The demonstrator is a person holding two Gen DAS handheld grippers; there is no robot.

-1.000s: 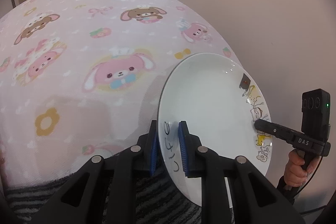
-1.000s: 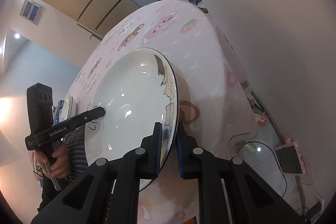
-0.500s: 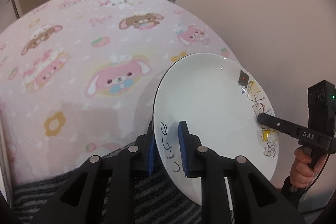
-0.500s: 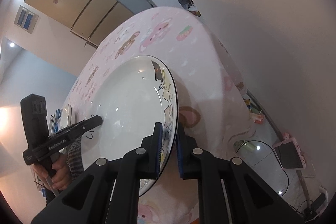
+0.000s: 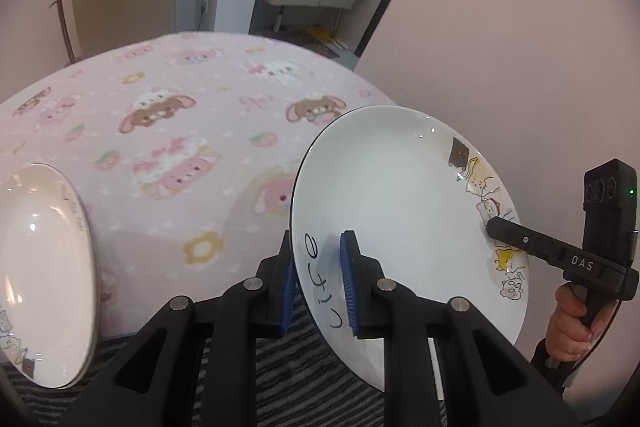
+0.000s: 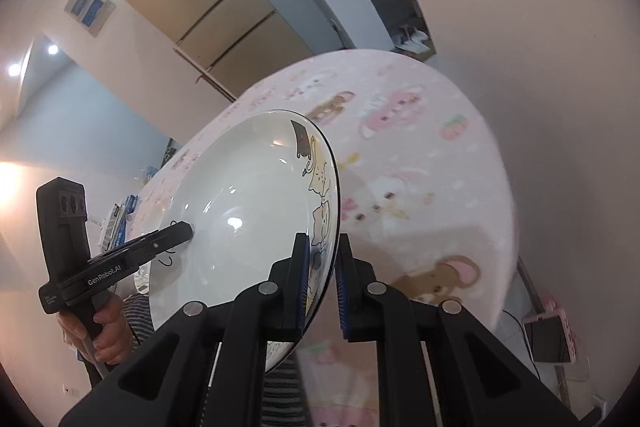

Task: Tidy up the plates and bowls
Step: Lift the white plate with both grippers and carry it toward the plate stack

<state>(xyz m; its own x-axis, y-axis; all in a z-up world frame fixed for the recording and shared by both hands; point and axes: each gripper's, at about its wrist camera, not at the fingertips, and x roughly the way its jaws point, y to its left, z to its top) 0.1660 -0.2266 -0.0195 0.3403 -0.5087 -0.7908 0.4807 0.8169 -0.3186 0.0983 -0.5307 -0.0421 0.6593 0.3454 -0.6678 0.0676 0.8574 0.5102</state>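
Two claws, both nearly closed, both clamped on same plate point(image 5: 392, 195). Left claw point(image 5: 318, 283): blue pads point(image 5: 347, 279) pinching near rim by black handwritten lettering, one pad on face, other behind. Right claw point(image 6: 320, 279): pads either side of opposite rim, over cartoon cat print; seen from left cam as black finger touching rim at point(image 5: 516, 235), w/ a hand point(image 5: 572, 323) on its grip. Left claw likewise seen from right cam, finger on plate at point(image 6: 160, 243), hand point(image 6: 108, 331) below. Plates counted: 2. Held one white w/ dark edge line, tilted steeply, lifted clear of worktop point(image 5: 160, 131), near its right-hand edge as left cam sees it. Second plate point(image 5: 44, 275) at far left of left cam view, also white w/ small cat print at lower rim, apart from held one; what it rests on can't tell. Worktop covered w/ pink cartoon-bunny cloth. Striped dark fabric point(image 5: 280, 367) below left claw. Bowls: 0 in view.
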